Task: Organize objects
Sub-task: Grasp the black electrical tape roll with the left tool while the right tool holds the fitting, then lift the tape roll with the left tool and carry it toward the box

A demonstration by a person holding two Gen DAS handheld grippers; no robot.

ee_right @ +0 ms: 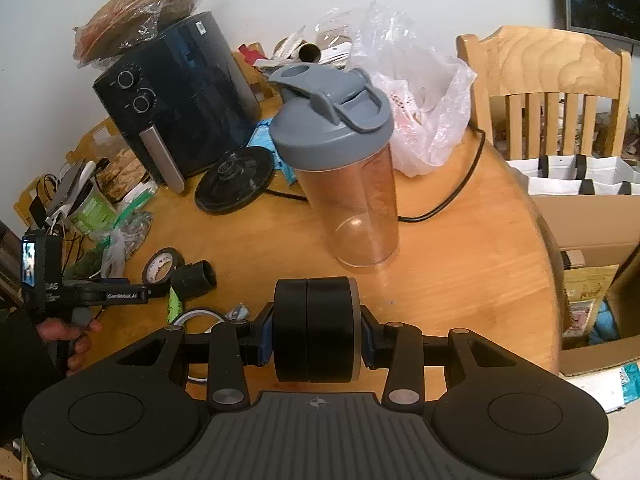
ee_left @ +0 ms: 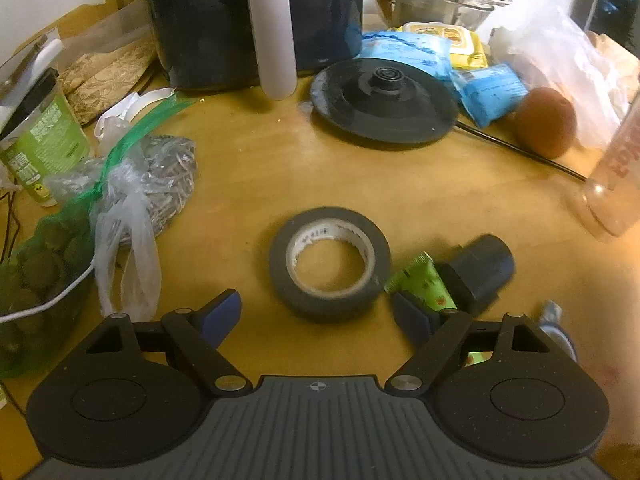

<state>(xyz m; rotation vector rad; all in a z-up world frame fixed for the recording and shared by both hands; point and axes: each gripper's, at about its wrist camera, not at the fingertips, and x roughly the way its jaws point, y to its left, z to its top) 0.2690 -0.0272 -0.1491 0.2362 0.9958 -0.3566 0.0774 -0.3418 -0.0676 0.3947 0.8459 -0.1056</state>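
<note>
1. Currently the left claw (ee_left: 316, 312) stands wide and holds nothing, its fingers on either side of the near edge of a dark tape roll (ee_left: 330, 264) lying flat on the wooden counter (ee_left: 248, 176).
2. Just right of the roll lie a green packet (ee_left: 426, 282) and a black cylinder (ee_left: 482, 268).
3. The right claw (ee_right: 316, 330) is clamped narrow on a black disc-shaped object (ee_right: 316, 330), held above the counter, near a shaker bottle (ee_right: 348, 168).
</note>
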